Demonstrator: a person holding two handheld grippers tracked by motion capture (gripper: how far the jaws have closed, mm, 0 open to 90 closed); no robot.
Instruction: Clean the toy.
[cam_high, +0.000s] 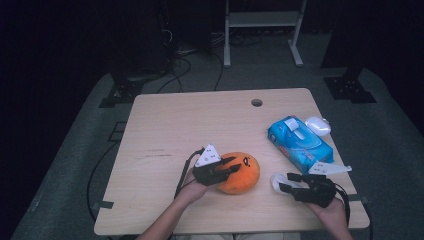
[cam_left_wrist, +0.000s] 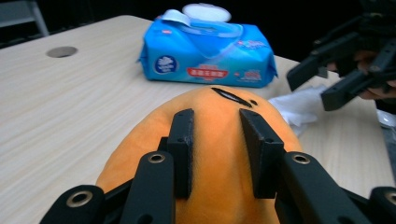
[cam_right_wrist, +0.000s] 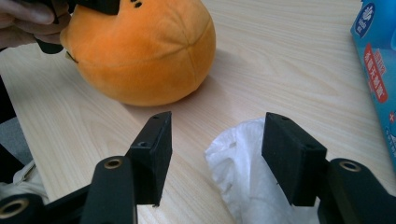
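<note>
Left gripper (cam_high: 231, 165) clamping orange plush (cam_high: 243, 172)

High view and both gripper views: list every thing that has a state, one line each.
left gripper: shut on the orange plush toy, fingers pressed into its top.
orange plush toy: resting on the table, gripped from above.
right gripper: open, fingers either side of the white tissue without pressing it.
white tissue: crumpled, lying on the table.
blue wet-wipe pack: lying flat, its lid flap raised.
white lidded container: lid on, behind the pack.
</note>
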